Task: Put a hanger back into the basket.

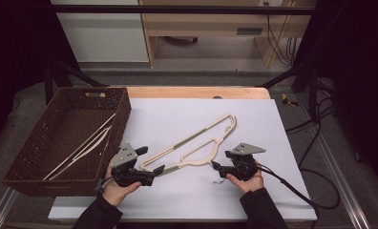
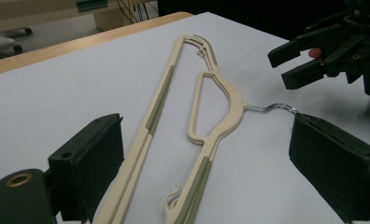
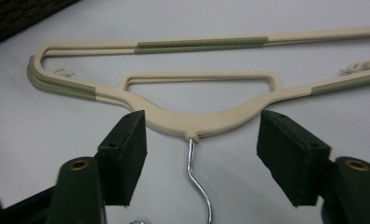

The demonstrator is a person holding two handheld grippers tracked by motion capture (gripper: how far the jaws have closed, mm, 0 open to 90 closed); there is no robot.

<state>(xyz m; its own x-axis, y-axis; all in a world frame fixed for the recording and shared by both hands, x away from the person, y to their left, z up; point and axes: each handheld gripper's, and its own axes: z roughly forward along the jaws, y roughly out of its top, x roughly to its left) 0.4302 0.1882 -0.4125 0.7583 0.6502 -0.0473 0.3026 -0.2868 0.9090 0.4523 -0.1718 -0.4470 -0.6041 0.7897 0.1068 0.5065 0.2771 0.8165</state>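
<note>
A cream plastic hanger with olive grip strips lies flat on the white sheet, its metal hook pointing toward the person. My left gripper stands open at the hanger's left end, and in the left gripper view that end of the hanger lies between the wide jaws of my left gripper. My right gripper is open at the hanger's neck. The pads of my right gripper flank the neck without touching it, and the hook runs down between them.
A dark woven basket stands at the left, its right wall close to my left gripper, and holds another cream hanger. Black cables trail off the table's right side. The wooden table edge runs along the back.
</note>
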